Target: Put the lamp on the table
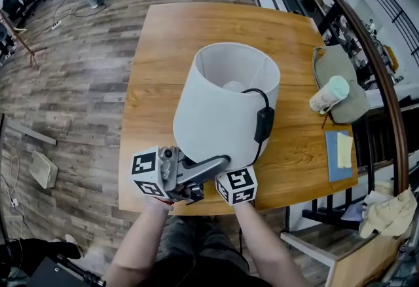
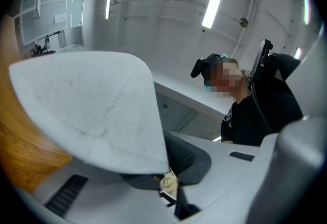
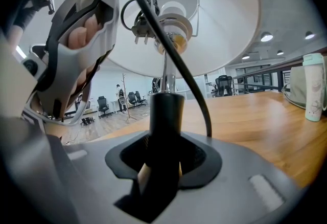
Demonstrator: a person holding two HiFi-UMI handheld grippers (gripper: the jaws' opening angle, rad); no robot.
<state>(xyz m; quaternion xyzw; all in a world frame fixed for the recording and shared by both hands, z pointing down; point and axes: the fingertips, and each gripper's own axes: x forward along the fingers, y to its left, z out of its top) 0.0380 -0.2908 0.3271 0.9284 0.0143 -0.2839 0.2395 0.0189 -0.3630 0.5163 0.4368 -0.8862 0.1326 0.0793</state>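
A lamp with a white shade (image 1: 222, 105) tilts over the near half of the wooden table (image 1: 163, 37). Its bulb (image 1: 234, 86) shows through the open top. A black cord with a switch (image 1: 264, 123) hangs down the shade's right side. My left gripper (image 2: 166, 177) is shut on the shade's lower rim (image 2: 102, 115); its marker cube (image 1: 146, 171) shows at the table's front edge. My right gripper (image 3: 163, 166) is shut on the lamp's black stem (image 3: 164, 115), under the shade and socket (image 3: 171, 26). The lamp's base is hidden.
On the table's right side lie a grey bag (image 1: 344, 86), a white and green tumbler (image 1: 329, 94) and a blue notebook (image 1: 339, 151). A dark railing (image 1: 380, 82) runs past the right edge. Wood floor lies to the left, with office chairs far back.
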